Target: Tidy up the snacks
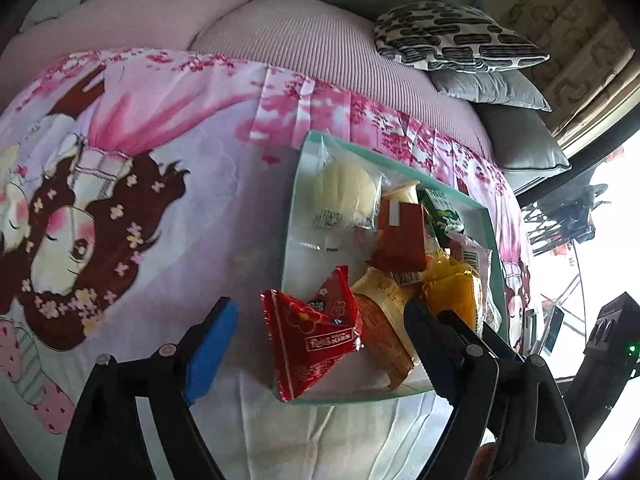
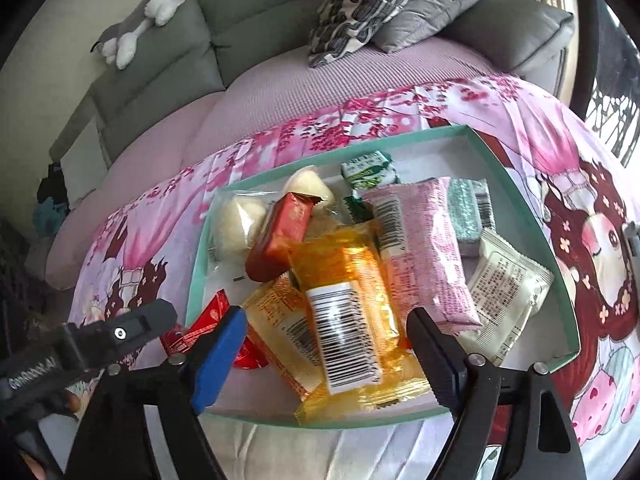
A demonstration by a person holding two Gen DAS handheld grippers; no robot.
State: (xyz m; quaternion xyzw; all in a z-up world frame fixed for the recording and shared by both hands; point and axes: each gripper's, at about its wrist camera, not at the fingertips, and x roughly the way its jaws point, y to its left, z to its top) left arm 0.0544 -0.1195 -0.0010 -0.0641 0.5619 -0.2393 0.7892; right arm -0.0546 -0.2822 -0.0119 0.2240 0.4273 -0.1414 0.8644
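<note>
A teal-rimmed tray (image 1: 289, 216) (image 2: 196, 264) lies on a pink cartoon blanket and holds several wrapped snacks. In the left wrist view a red triangular packet (image 1: 316, 336) rests across the tray's near-left rim. My left gripper (image 1: 320, 312) is open around it, both pads clear of the wrapper. In the right wrist view an orange packet with a barcode (image 2: 344, 320) lies on top of the pile at the tray's near side. My right gripper (image 2: 326, 314) stands open on either side of it, not pressing it. A wrapped bun (image 2: 236, 220), a red-brown bar (image 2: 280, 236) and a pink pack (image 2: 420, 252) lie behind.
The blanket (image 1: 168, 168) covers a pink sofa seat. A patterned cushion (image 1: 448, 36) and a grey cushion (image 1: 492, 88) sit at the back right. A plush toy (image 2: 136, 24) lies on the grey backrest. My left gripper's body (image 2: 120, 332) shows at the tray's near-left corner.
</note>
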